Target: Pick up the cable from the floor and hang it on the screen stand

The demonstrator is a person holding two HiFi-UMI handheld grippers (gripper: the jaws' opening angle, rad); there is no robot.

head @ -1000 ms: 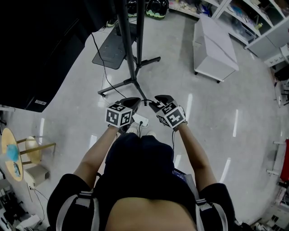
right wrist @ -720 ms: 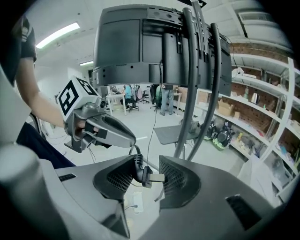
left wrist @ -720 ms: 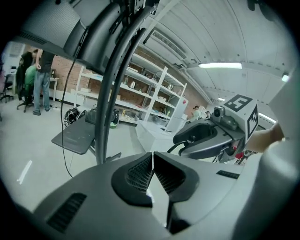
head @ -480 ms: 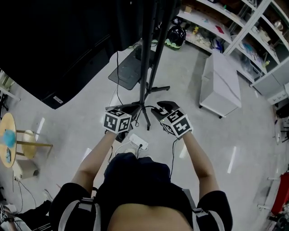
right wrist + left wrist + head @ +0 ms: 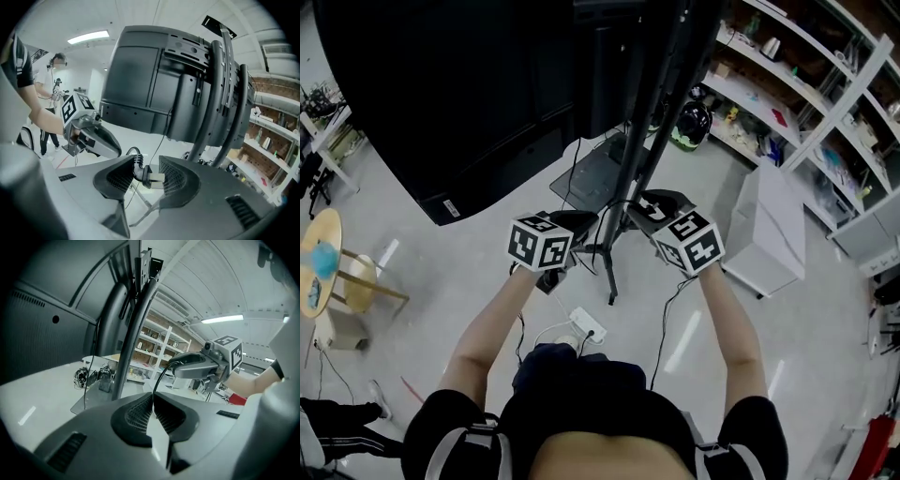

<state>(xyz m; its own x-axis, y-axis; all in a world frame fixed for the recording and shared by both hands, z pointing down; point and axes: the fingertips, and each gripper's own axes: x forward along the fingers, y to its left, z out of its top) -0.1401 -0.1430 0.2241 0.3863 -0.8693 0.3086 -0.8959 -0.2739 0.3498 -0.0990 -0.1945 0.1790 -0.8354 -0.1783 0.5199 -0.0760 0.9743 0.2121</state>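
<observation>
Both tongs are up beside the black metal screen stand [image 5: 652, 141], just under the large black screen [image 5: 441, 94]. The thin black cable [image 5: 157, 384] is off the pale grey floor [image 5: 441, 272] at this end and arcs in a short loop between the two tongs, close to the stand's pole.

The left tongs [image 5: 153, 404] are pinched nearly together, with only the bare cable running through the gap. The right tongs [image 5: 147, 176] stand partly apart and clamp the cable's black plug with its pale block end [image 5: 153, 180] crosswise between the ribbed pads. More dark cable hangs below the hands towards the floor, where a white power strip [image 5: 588, 325] lies; whether it is the same cable I cannot tell.

The cable does not yet seem to rest on any part of the stand.

The weak point looks like the left grip. A thin, smooth cord in a narrow pinch could slide through if the hanging length pulls on it. The plug sits skewed between the right pads, so a twist of the wrist might lever it out. The hanging length could also catch on the stand's splayed legs [image 5: 609, 272] or drag the power strip. Draped over too shallow a ledge, the cable would probably slip off once released.
</observation>
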